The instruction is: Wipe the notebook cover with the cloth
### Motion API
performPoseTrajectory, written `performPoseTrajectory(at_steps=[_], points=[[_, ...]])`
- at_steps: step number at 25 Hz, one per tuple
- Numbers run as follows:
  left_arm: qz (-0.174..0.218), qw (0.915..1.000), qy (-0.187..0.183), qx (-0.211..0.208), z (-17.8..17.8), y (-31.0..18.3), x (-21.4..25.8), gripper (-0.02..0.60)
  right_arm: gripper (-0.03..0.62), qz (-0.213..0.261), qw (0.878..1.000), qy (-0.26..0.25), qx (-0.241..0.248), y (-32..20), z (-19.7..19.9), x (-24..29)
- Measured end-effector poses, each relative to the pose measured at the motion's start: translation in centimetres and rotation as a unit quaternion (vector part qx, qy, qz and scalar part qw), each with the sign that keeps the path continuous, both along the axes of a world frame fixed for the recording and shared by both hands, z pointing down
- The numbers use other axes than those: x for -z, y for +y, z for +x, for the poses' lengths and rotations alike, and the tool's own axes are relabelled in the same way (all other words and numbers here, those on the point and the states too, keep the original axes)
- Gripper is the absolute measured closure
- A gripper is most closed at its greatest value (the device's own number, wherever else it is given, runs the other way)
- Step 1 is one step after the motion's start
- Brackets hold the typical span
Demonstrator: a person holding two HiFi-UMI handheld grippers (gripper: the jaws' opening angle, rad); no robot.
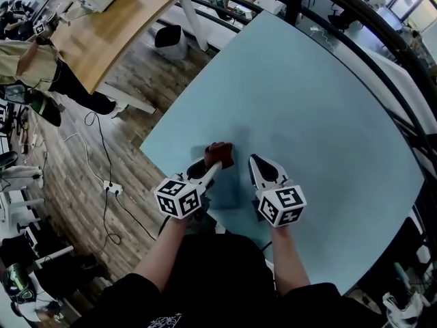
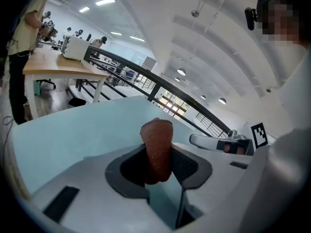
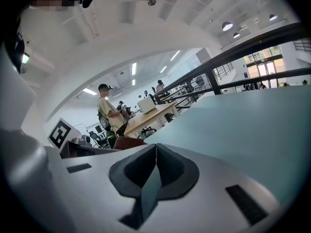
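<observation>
A reddish-brown cloth [image 1: 220, 154] is bunched up and pinched in my left gripper [image 1: 216, 164], just above the light blue table [image 1: 307, 108] near its front-left edge. In the left gripper view the cloth [image 2: 157, 147] stands upright between the shut jaws of the left gripper [image 2: 159, 168]. My right gripper [image 1: 255, 161] hovers a little to the right, shut with nothing in it. In the right gripper view its jaws meet at the tip of the right gripper [image 3: 155, 148], and the cloth [image 3: 127, 142] shows to the left. I cannot make out a notebook in any view.
The table's corner [image 1: 142, 144] lies left of the grippers, with wooden floor below. A wooden desk [image 1: 116, 26] and a standing person [image 1: 31, 63] are at the far left. A black railing [image 1: 382, 36] runs behind the table. A power strip [image 1: 110, 186] lies on the floor.
</observation>
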State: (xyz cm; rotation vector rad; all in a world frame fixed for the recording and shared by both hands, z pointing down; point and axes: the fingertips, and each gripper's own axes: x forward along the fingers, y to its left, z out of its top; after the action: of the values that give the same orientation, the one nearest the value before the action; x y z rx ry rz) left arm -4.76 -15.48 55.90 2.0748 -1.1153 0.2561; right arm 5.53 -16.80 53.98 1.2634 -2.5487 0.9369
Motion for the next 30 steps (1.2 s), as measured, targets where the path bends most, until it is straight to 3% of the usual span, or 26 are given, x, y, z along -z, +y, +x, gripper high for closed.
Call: performPoseTrajectory(at_steps=[16,22,30], points=[[-0.050,0.9981,0.035,0.006,0.3,-1.2,-4.9,0.448,0.586,-0.036,0.999,0.007,0.009,-0.6,-2.3,-3.5],[-0.088,0.9939,0.063,0.021,0.5,-1.1,-5.7,0.448,0.586,-0.041,0.999,0.011,0.014,-0.5,-3.1,-4.0],[-0.121,0.9893,0.067,0.047,-1.8,-0.9,-6.7,0.448,0.586,-0.048,0.999,0.020,0.016,-0.5,-2.5,-4.5]])
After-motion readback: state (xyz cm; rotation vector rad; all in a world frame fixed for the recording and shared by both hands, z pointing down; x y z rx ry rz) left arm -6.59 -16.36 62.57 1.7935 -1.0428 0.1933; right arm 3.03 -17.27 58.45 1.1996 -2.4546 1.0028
